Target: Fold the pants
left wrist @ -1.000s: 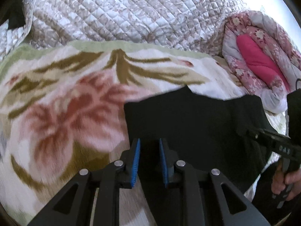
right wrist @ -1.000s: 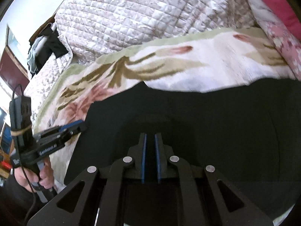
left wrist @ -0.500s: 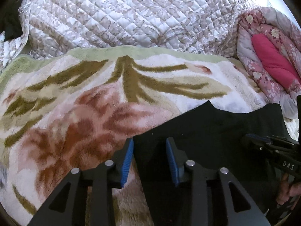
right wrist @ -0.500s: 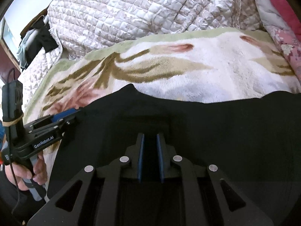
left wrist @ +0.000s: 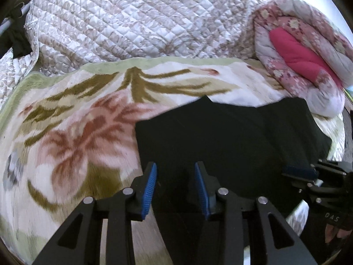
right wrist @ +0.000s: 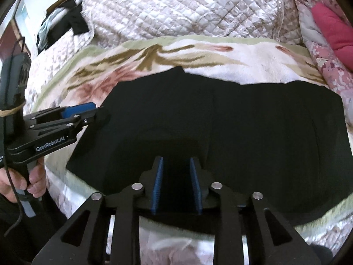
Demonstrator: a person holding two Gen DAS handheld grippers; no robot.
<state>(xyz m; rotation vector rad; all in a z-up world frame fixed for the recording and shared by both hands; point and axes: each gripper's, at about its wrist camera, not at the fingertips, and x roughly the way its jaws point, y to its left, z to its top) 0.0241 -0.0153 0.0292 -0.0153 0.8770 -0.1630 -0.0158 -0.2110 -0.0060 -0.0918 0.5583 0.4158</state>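
On the flowered plush blanket (left wrist: 72, 132), in your left wrist view, the black pants (left wrist: 220, 137) lie spread flat, their far edge rising to a small peak toward the quilted cover (left wrist: 132, 22) heaped behind. Your left gripper (left wrist: 175, 185) stands released above the near left part of the cloth: its blue pads (left wrist: 149, 185) are parted with only dark fabric seen in the gap beneath them, neither pad pressing on it, and its jaws have just been opening. At the lower right your right gripper (left wrist: 300, 172) reaches in over the right side of the pants, with your fingers (left wrist: 333, 231) on its handle below. A rolled pink floral comforter (left wrist: 297, 50) sits at the upper right, beside the blanket's far corner. In your right wrist view, the pants (right wrist: 242, 121) fill the middle of the frame as one broad dark sheet across the blanket (right wrist: 242, 57), reaching almost to the comforter (right wrist: 331, 44) at right. Your right gripper (right wrist: 176, 183) is let go as well, its pads (right wrist: 157, 183) apart over the near edge of the pants and clasping nothing; its jaws have just been opening too. At left, your left gripper (right wrist: 88, 112) pokes in at the left edge of the pants, your left hand (right wrist: 19, 181) wrapped around its grip. Dark clothes (right wrist: 61, 26) hang at the upper left past the quilted cover (right wrist: 176, 6).
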